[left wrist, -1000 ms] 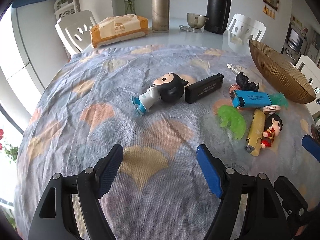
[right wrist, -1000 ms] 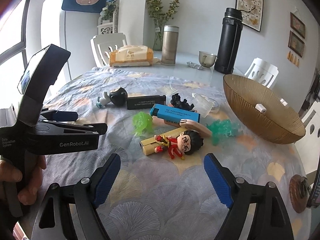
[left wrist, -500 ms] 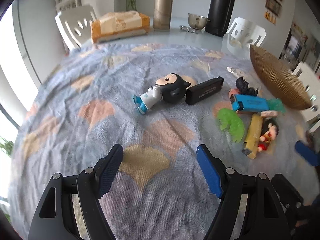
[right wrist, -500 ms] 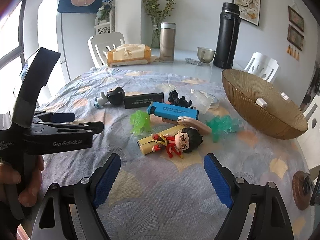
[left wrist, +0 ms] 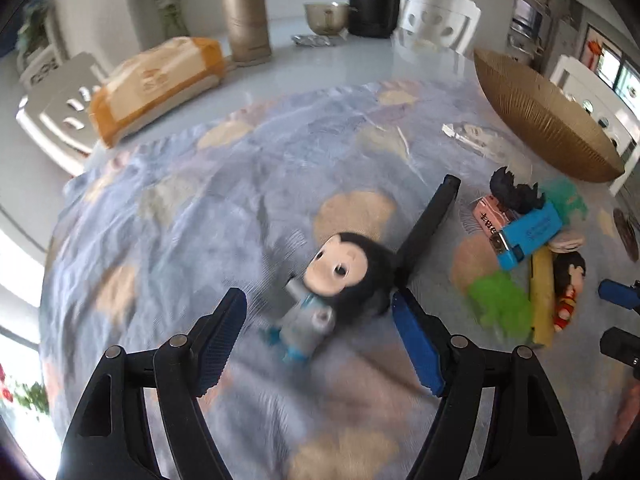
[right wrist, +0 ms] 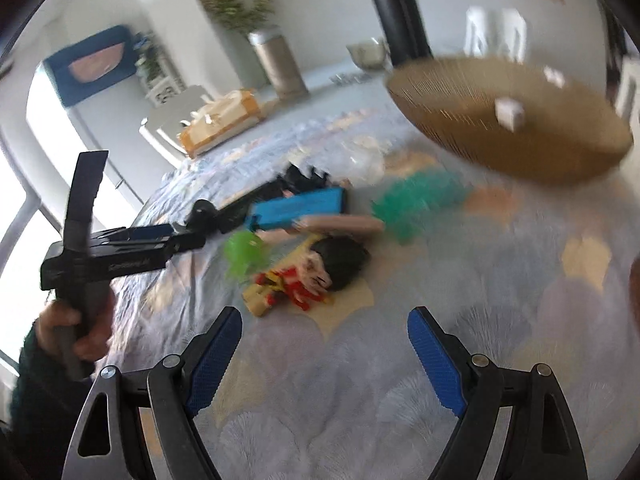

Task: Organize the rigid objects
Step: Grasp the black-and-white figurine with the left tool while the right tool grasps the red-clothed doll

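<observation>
Left gripper [left wrist: 318, 312] jaws are closing around the black-haired, white-and-blue toy figurine [left wrist: 332, 280], pads not touching yet. Right gripper [right wrist: 324, 354] gapes wide, holding nothing.

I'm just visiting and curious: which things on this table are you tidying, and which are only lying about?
Being tidied:
black-haired figurine
black bar
blue box
red-suited figurine
green toy
gold bowl

Lying about:
tissue pack
steel flask
metal cup

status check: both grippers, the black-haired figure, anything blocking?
Left gripper closing around black-haired figure, pads not touching yet. Right gripper open, empty, short of red figure. Black bar lies against the figure's head.
</observation>
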`<move>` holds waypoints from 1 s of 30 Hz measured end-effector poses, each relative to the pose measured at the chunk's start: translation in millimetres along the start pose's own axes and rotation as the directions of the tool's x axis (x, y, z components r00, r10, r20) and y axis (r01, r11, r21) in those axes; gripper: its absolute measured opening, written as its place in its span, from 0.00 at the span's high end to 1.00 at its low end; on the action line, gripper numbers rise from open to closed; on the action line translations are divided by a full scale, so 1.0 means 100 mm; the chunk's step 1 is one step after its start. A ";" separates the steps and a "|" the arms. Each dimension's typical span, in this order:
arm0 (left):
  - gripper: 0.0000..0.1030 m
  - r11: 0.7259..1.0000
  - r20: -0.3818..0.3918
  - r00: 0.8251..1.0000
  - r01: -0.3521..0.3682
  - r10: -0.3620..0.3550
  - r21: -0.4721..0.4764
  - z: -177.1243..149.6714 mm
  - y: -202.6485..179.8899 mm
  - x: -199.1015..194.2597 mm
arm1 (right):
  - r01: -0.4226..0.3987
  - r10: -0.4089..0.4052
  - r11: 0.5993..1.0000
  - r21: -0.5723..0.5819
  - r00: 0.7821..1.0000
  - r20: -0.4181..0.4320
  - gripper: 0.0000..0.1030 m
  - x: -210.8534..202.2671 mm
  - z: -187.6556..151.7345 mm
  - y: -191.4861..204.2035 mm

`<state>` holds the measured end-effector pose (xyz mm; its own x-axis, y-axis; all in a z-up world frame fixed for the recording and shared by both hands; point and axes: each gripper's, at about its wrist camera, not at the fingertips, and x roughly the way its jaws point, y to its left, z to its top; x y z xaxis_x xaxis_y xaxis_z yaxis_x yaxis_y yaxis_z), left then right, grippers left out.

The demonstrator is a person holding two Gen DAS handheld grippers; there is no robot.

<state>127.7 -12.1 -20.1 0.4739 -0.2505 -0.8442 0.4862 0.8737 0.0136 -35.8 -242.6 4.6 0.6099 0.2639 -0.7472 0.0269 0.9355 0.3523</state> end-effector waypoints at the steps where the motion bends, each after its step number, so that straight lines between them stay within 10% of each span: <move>1: 0.36 1.000 0.012 1.000 0.009 -0.009 0.002 0.01 0.01 0.01 | -0.006 0.006 1.000 0.014 1.000 -0.023 0.18 0.02 0.00 -0.01; 4: 0.53 1.000 0.048 0.999 0.023 -0.023 0.008 0.01 0.01 -0.02 | -0.034 0.036 0.999 0.036 0.998 -0.053 0.18 0.06 0.06 0.03; 10: 0.53 0.999 0.090 0.995 0.033 -0.030 -0.027 -0.05 0.02 -0.07 | 0.044 -0.042 0.999 0.023 0.996 -0.082 0.39 0.32 0.26 0.25; 30: 0.53 0.999 0.113 0.993 0.033 -0.028 -0.041 -0.08 0.03 -0.10 | -0.236 0.256 0.929 0.284 0.966 -0.033 0.31 0.24 0.26 -0.15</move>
<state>119.1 -3.6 -15.9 0.5399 -0.3208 -0.7782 0.4713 0.8812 -0.0364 -0.8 -256.5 -4.2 0.5700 0.5019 -0.6506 0.1061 0.7402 0.6639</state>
